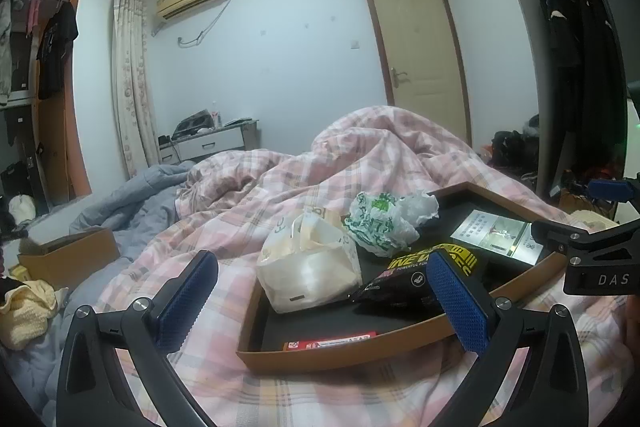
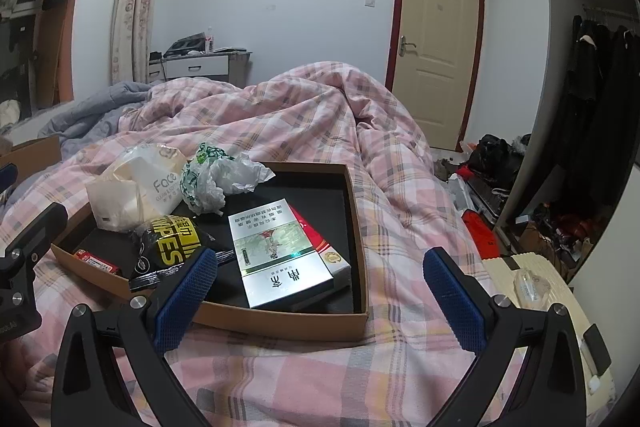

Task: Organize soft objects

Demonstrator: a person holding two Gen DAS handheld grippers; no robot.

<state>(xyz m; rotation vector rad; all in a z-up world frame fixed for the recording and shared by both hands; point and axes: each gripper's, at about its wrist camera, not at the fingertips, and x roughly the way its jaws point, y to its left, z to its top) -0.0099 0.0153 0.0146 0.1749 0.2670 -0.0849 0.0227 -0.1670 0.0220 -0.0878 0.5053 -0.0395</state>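
Both the left gripper (image 1: 322,297) and right gripper (image 2: 320,293) hover spread and empty above the box (image 2: 280,323); pinch the tissue pack (image 1: 308,267) mid-body, gently.

Your left gripper (image 1: 322,301) and right gripper (image 2: 320,301): black curved arms, silver round screws, blue knurled pads (image 1: 456,303); white "DAS" lettering on right gripper's side.
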